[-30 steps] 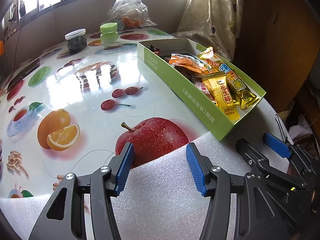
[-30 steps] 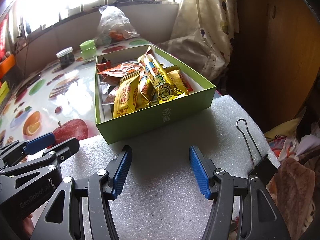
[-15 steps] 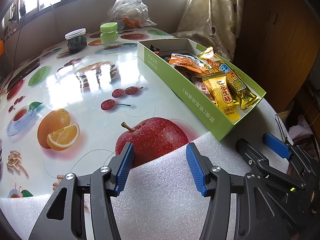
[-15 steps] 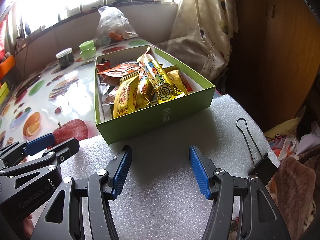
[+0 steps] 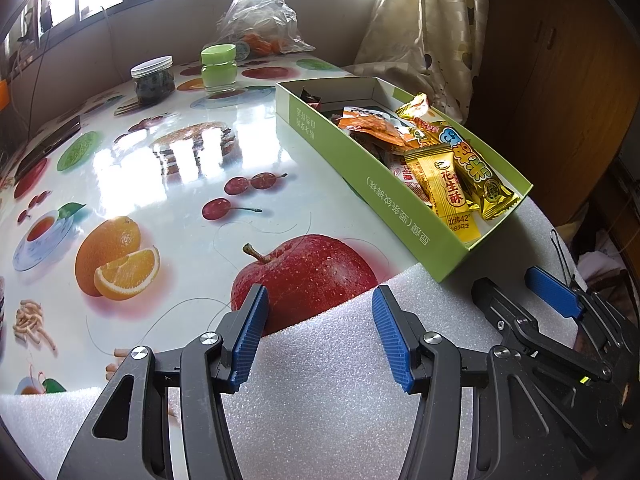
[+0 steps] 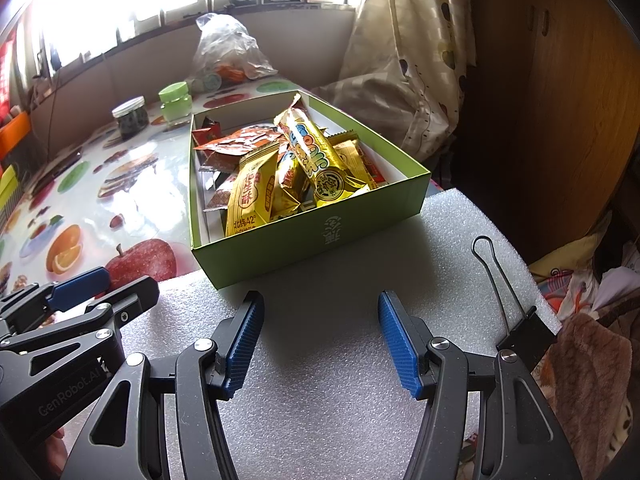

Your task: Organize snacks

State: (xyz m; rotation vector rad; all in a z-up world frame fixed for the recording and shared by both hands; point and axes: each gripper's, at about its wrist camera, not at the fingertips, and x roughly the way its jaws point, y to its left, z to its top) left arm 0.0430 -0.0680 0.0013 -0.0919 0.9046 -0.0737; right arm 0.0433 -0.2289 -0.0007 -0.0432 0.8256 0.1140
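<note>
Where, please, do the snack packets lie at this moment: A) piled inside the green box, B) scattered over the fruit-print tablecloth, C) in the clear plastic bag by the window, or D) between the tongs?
A: the snack packets sit heaped inside the green box, and both tongs are empty.

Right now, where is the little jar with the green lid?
In the left wrist view the green-lidded jar stands far back on the table, between the dark jar and the plastic bag.
</note>
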